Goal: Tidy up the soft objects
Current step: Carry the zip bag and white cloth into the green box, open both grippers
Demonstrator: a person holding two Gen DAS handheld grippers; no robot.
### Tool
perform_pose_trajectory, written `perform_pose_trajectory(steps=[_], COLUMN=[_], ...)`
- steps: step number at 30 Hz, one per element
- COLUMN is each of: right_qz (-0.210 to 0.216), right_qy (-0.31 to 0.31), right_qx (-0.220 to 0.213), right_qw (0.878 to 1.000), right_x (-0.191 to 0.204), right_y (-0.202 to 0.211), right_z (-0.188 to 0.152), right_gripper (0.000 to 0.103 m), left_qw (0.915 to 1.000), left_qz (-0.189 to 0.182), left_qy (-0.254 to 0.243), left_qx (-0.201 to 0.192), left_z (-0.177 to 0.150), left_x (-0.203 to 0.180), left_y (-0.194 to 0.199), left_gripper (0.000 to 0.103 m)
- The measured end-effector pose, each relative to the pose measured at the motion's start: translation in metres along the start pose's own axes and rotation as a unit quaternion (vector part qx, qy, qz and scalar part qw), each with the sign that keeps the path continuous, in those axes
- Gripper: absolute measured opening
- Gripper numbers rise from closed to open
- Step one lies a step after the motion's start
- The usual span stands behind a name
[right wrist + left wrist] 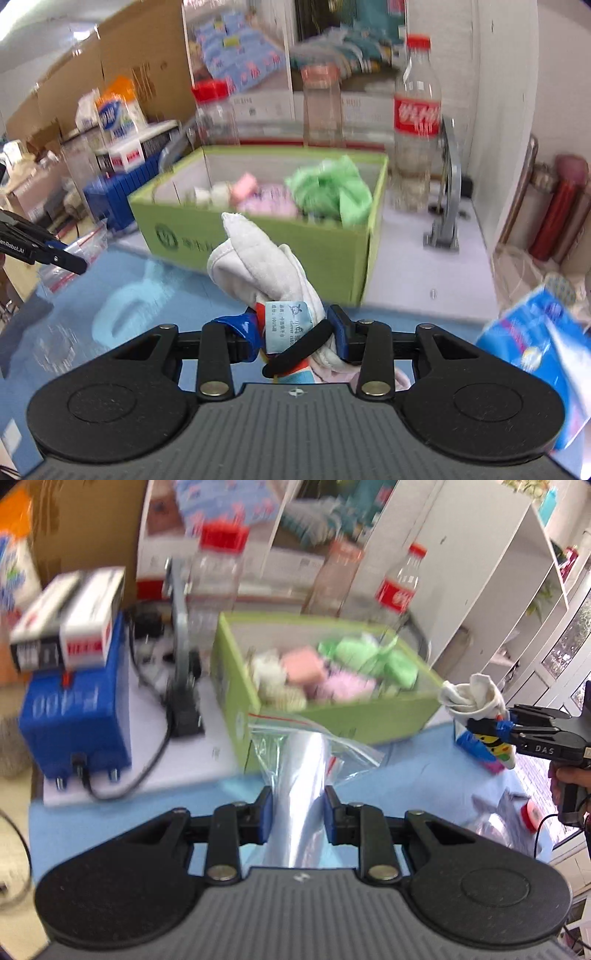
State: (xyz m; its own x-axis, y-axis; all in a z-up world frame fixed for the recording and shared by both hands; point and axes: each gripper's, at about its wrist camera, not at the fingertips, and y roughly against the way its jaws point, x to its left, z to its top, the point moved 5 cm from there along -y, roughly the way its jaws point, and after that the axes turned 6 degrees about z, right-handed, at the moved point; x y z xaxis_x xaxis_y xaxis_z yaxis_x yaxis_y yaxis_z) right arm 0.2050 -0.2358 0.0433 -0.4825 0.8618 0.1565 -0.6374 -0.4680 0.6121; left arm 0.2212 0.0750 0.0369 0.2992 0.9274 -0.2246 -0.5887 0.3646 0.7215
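Though motion blur smears the green box (343, 720) contents, left gripper (298, 816) pinches a clear zip bag (295, 760), right gripper (295, 332) a white plush toy (258, 266).

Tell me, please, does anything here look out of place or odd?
Nothing is spilled or broken. One oddity: the right gripper pinches the white soft toy at its tagged end, so the body sticks out forward. The left gripper holds a clear zip bag before the green box.
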Motion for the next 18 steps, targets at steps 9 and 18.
perform_pose_trajectory(steps=[9,18], right_qz=[-0.016,0.03], right_qy=[0.031,0.03], right_qx=[-0.022,0.052], right_qw=[0.999,0.998], right_x=[-0.007,0.004], right_y=[-0.052,-0.141], right_z=[0.107,0.107], right_gripper=[0.022,0.029], left_qw=[0.999,0.9992], left_qz=[-0.015,0.027], left_qy=[-0.018,0.019], left_qx=[-0.039,-0.02], left_z=[0.107,0.12], left_x=[-0.03,-0.001], left_y=[-0.04,-0.099], left_gripper=[0.024,0.075])
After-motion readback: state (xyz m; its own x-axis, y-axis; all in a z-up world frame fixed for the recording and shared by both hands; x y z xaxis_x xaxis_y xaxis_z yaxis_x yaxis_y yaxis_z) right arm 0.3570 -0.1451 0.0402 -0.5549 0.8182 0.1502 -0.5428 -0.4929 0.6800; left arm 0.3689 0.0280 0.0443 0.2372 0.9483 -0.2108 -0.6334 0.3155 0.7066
